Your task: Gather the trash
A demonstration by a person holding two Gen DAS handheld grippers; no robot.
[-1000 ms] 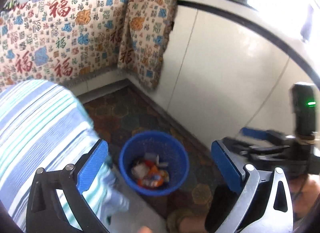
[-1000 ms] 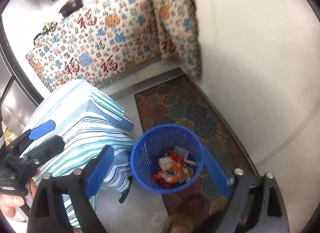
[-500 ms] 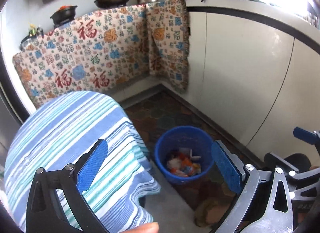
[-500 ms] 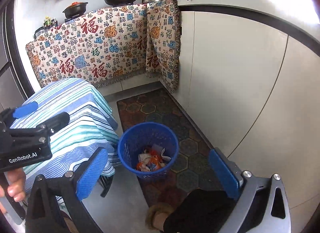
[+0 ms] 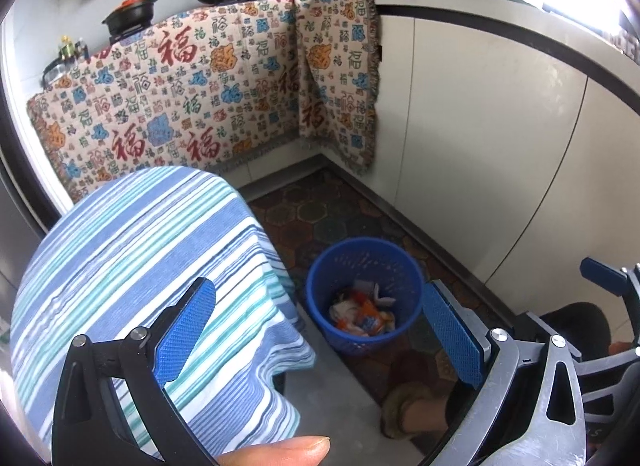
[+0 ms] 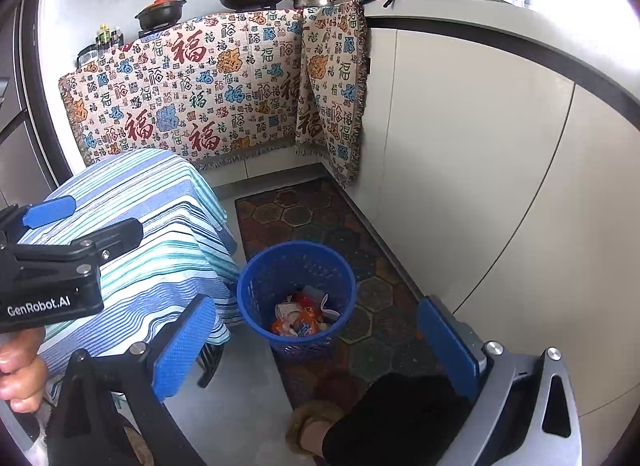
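Observation:
A blue plastic mesh bin [image 5: 402, 266] stands on the floor beside the table, also in the right wrist view [image 6: 260, 274]. Crumpled wrappers, orange, red and white, [image 5: 362, 314] lie in its bottom [image 6: 302, 316]. My left gripper [image 5: 320, 330] is open and empty, raised well above the bin. My right gripper [image 6: 316, 340] is open and empty, also high above the bin. The left gripper's body shows at the left of the right wrist view [image 6: 52, 266], over the table.
A table under a blue striped cloth [image 5: 132, 266] stands left of the bin. A patterned hexagon mat [image 6: 304, 217] lies under the bin. White cabinets [image 6: 480, 169] line the right side. A patterned cloth [image 5: 200, 93] drapes the counter at the back. My foot [image 6: 316, 426] is near the mat.
Both grippers have risen and pulled back from the bin, so it looks smaller and more of the table and kitchen shows. Both stay open and empty.

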